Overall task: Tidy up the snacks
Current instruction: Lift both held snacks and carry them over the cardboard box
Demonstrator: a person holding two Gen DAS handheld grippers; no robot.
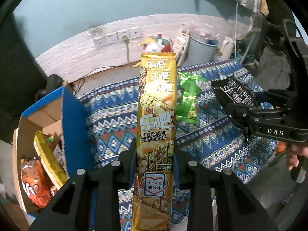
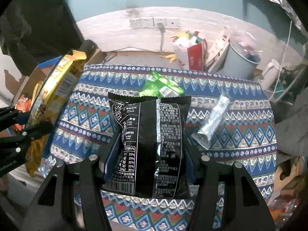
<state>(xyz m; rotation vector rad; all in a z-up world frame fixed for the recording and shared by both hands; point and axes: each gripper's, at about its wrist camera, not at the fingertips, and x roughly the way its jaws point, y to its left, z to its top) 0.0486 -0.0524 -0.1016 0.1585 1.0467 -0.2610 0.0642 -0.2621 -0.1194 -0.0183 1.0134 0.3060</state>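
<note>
My left gripper is shut on a long yellow chip pack, held upright above the patterned cloth; the same yellow pack shows at the left of the right wrist view. My right gripper is shut on a black snack bag, lifted off the cloth; that black bag and right gripper also appear at the right of the left wrist view. A green packet and a silver packet lie on the cloth.
An open cardboard box with blue sides stands left of the cloth, holding an orange bag and a yellow pack. Behind are wall sockets, a red bag, a pale bin and a white kettle. A hand shows at right.
</note>
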